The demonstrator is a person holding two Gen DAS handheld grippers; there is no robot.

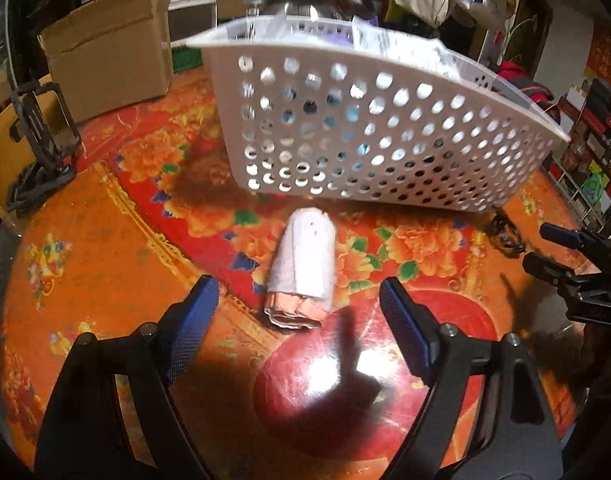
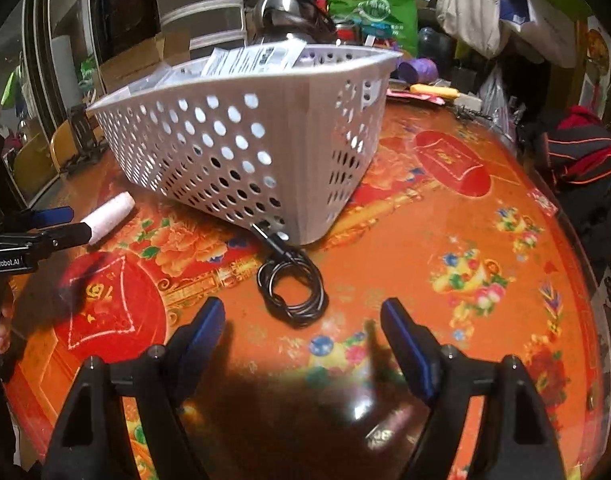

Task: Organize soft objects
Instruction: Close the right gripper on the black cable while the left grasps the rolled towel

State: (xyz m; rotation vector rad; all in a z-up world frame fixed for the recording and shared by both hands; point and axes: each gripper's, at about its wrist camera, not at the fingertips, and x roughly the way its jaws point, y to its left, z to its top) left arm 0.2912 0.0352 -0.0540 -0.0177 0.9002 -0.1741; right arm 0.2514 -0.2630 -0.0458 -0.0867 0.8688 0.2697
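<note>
The left gripper [image 1: 299, 304] is seen at the bottom of the left wrist view with its jaws spread wide and nothing held between them. A rolled towel [image 1: 301, 268] lies on the counter [image 1: 105, 240] at the centre of that frame, between and just ahead of the blue fingertips [image 1: 203, 300], without touching them. A white perforated basket [image 1: 385, 120] fills the upper middle of the frame just beyond the towel, with papers showing above its rim. A cardboard box [image 1: 109, 64] stands at the upper left.

The right gripper [image 2: 303, 322] is seen at the bottom of the right wrist view, likewise wide apart and empty. A coiled black cable [image 2: 293, 292] lies at the centre of that frame, just ahead of the fingertips and beside the near corner of the basket [image 2: 233, 152]. The towel [image 2: 109, 216] appears at the left edge, next to the left gripper [image 2: 71, 222].
</note>
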